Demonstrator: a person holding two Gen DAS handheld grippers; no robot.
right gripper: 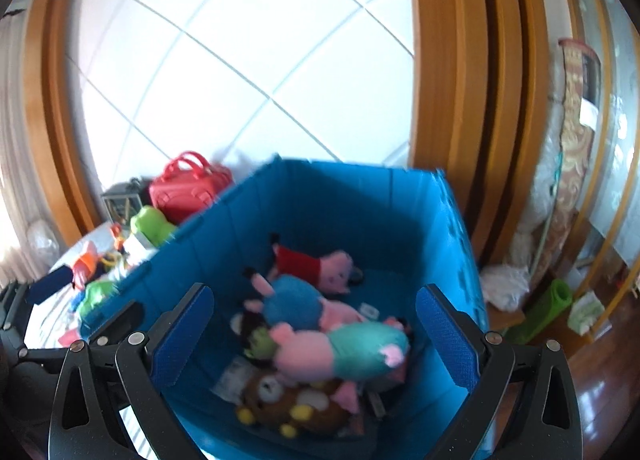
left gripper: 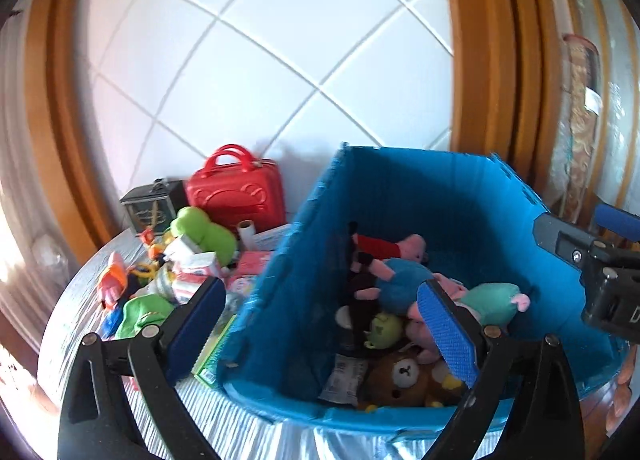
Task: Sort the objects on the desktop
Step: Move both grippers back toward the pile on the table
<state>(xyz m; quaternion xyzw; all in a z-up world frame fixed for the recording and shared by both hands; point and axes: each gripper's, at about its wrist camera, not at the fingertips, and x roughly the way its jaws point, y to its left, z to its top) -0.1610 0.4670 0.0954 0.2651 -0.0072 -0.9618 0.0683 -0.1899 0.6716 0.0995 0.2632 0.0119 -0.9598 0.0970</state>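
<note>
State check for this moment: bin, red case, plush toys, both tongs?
Blue bin: open-topped, partly filled.
Red case: upright, zipped shut.
Plush toys: piled inside bin.
Left tongs: open, empty.
Right tongs: open, empty.

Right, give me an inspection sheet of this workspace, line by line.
Surface: table under a pale ribbed cover, crowded on its left side.
Job's things: blue bin holds plush toys, among them a brown bear, a pink pig in red and a pig in teal.
Clutter: unsorted pile left of the bin, with a green plush, a red toy case and a dark lantern-like box at the back.
Grippers: left tool open, nothing between its pads; right tool open and empty above the bin.
Cables: nothing seen.
Surroundings: white tiled wall, wooden frames, bags and a rolled green mat on the floor to the right.
</note>
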